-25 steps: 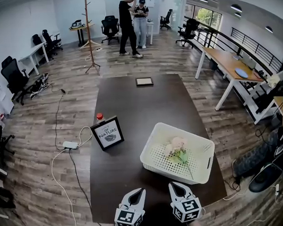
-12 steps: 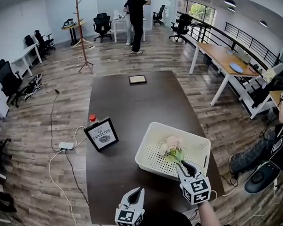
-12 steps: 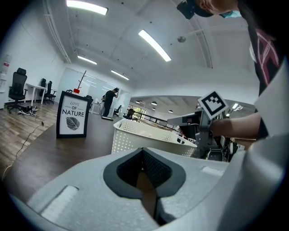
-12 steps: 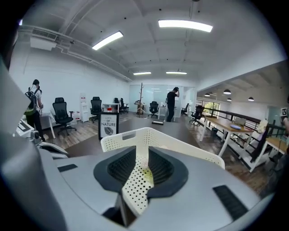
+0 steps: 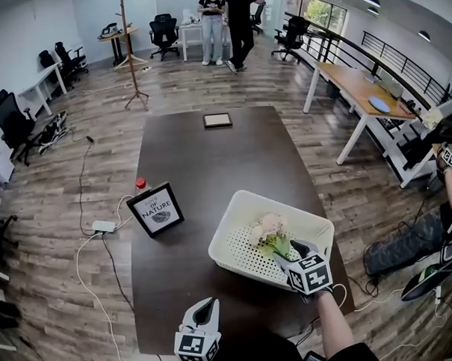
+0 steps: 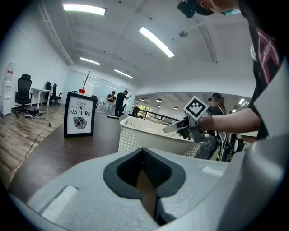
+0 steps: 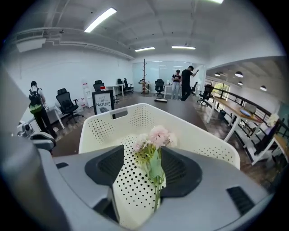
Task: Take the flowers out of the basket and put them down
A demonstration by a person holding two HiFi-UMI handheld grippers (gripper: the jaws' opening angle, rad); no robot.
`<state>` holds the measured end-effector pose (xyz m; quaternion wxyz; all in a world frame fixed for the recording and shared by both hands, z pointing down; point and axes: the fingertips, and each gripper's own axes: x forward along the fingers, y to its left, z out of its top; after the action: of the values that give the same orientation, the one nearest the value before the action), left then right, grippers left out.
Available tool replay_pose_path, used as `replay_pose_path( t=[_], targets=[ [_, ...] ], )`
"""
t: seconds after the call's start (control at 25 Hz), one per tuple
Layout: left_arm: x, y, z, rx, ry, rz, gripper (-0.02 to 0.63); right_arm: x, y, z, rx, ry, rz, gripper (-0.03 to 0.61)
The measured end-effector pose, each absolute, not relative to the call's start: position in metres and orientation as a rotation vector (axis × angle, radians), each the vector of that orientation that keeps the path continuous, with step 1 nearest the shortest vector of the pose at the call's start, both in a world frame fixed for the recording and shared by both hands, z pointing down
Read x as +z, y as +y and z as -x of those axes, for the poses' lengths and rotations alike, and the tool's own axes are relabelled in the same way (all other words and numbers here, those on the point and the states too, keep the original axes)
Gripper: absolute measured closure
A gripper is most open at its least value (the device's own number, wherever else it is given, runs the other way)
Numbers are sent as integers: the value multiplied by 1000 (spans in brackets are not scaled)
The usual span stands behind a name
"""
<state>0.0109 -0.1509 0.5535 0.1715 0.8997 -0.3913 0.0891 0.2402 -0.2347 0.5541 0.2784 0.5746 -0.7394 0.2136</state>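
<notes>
A small bunch of pale pink flowers (image 5: 269, 228) with green stems lies inside the white perforated basket (image 5: 242, 195) on the dark table. My right gripper (image 5: 285, 250) reaches over the basket's near rim, and its jaws are opening. In the right gripper view the flowers (image 7: 156, 137) have their stem between the spread jaws of the right gripper (image 7: 143, 169); the pads do not press on it. My left gripper (image 5: 204, 306) hovers over the table's near edge, shut and empty. The left gripper view shows the left gripper (image 6: 143, 180) pointing toward the basket (image 6: 135, 135).
A framed "Nature" sign (image 5: 155, 210) stands left of the basket, with a red-capped bottle (image 5: 141, 184) behind it. A small frame (image 5: 217, 120) lies at the table's far end. A power strip (image 5: 103, 226) and cables lie on the floor to the left. Two people (image 5: 230, 22) stand far off.
My right gripper has gone from the table's near edge forward into the basket, over the flower stems, and its jaws have parted. The left gripper has drifted slightly left.
</notes>
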Motion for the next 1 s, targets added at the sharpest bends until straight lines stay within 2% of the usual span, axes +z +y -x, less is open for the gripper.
replay_pose_path(
  t=[0.76, 1.0],
  targets=[
    [557, -154, -15, 306, -1164, -2514, 604, 601, -262, -265, 642, -1865, -1422, 302],
    [558, -156, -18, 323, -1166, -2511, 604, 608, -271, -272, 674, -1867, -1442, 270]
  ],
)
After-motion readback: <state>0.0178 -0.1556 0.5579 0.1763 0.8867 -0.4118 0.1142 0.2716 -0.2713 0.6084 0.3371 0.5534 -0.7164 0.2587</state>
